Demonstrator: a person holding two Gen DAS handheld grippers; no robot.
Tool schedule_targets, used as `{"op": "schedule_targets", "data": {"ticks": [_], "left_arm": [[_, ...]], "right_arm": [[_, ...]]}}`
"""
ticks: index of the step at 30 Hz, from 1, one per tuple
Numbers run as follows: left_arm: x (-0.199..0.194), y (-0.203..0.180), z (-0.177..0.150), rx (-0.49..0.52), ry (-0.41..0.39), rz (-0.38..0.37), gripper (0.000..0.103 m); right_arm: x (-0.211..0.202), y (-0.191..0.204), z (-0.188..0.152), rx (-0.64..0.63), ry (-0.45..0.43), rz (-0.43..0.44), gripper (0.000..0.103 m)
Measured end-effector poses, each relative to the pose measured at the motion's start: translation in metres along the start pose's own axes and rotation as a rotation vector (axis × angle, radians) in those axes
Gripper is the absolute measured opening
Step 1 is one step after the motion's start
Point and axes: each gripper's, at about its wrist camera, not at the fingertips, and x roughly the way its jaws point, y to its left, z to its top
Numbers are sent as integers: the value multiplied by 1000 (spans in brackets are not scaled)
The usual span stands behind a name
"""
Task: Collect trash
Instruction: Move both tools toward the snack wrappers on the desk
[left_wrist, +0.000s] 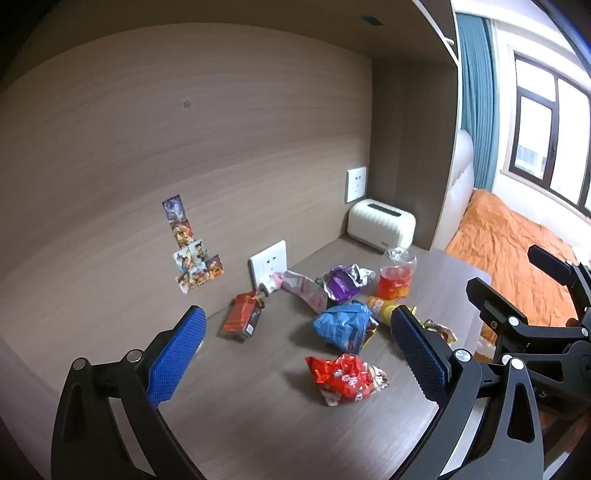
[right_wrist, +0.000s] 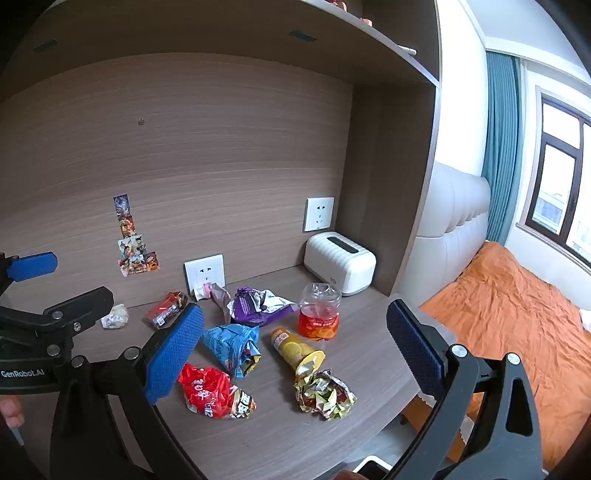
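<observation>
1. Both tools hover above the counter (right_wrist: 280, 439) with nothing in them: the left tool (left_wrist: 295, 354) stands spread wide, and the right tool (right_wrist: 295, 354) likewise.
2. Nearest lies the red wrapper (right_wrist: 214, 393), with the gold foil wrapper (right_wrist: 325, 395) beside it.
3. Behind these lie the blue bag (right_wrist: 232, 345), yellow tube (right_wrist: 295, 349), purple bag (right_wrist: 258, 304), orange jar (right_wrist: 319, 314), red box (right_wrist: 166, 309) and a crumpled tissue (right_wrist: 115, 316).
4. Judging by this, collecting has not begun; every piece remains, and no bin shows.
</observation>
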Motion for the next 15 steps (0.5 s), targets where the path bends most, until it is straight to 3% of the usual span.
{"op": "schedule_targets", "data": {"ticks": [15], "left_arm": [[-1, -2, 2, 8, -2, -13, 98]], "right_arm": [[-2, -2, 1, -2, -3, -1, 99]]}}
